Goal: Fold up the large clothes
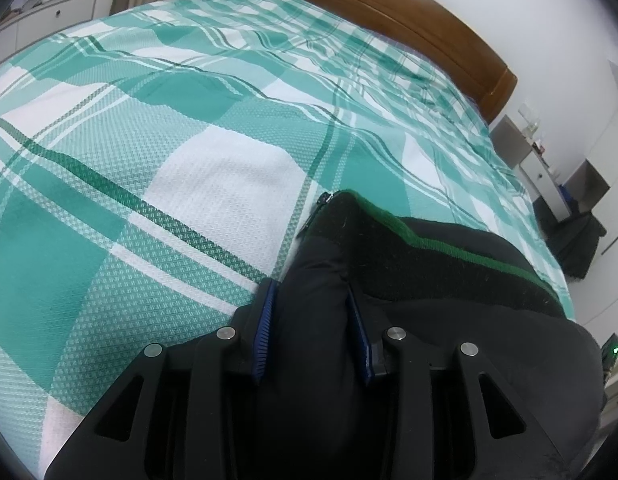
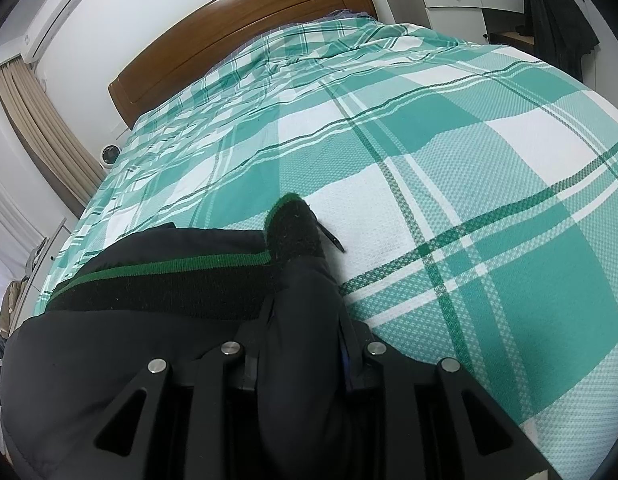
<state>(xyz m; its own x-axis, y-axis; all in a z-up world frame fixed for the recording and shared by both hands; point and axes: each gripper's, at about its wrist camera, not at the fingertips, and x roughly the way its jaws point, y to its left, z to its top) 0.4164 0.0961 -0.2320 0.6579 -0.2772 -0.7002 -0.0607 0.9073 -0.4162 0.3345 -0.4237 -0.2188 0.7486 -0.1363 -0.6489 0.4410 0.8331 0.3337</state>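
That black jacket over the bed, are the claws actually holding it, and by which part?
Yes. Both hold the black jacket at its green-trimmed knit band: left claw near one end, right claw near the other.

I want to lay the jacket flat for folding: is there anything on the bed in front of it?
Nothing visible: the checked bedspread ahead of the black jacket is bare up to the headboard.

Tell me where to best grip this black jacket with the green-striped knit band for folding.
Grip the black padded jacket at both ends of its green-striped knit band, by the zipper, coming from the near bed edge: that band gives a straight edge. Both claws, left and right, already pinch there.
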